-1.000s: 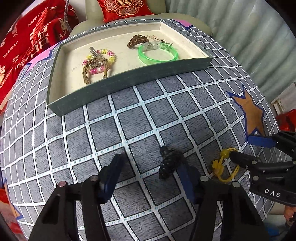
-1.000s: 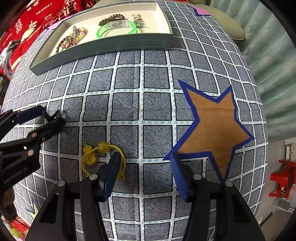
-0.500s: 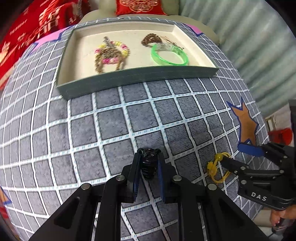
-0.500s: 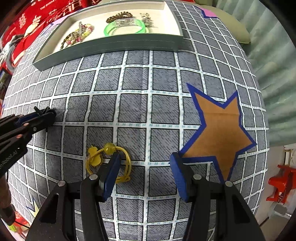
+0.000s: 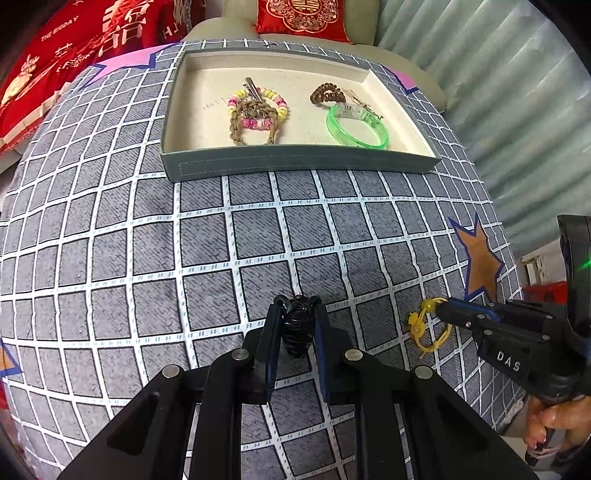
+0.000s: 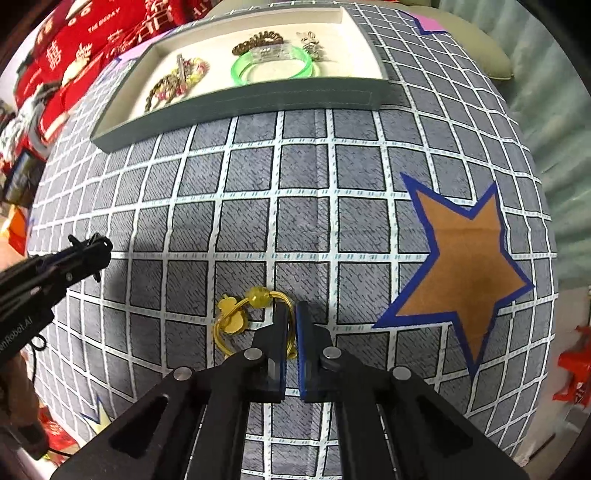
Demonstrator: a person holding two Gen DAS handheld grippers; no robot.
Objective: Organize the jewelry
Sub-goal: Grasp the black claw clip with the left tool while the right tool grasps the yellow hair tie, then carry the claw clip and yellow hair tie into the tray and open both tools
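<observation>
My left gripper is shut on a black coiled hair tie, held just above the checked cloth. My right gripper is shut on the band of a yellow hair tie with a bead and flower charms, which trails to its left on the cloth. The same yellow hair tie hangs at the right gripper's tip in the left wrist view. The left gripper's tip shows at the left edge of the right wrist view. A grey tray at the far side holds a green bangle, a brown coil tie and a beaded bracelet.
A brown star with a blue border is printed on the cloth right of my right gripper. Red cushions and red fabric lie beyond the table's far edge. A hand holds the right gripper's handle.
Both grippers have closed, first the left on the black hair tie, then the right on the yellow one. Both views have shifted a little nearer the tray.
</observation>
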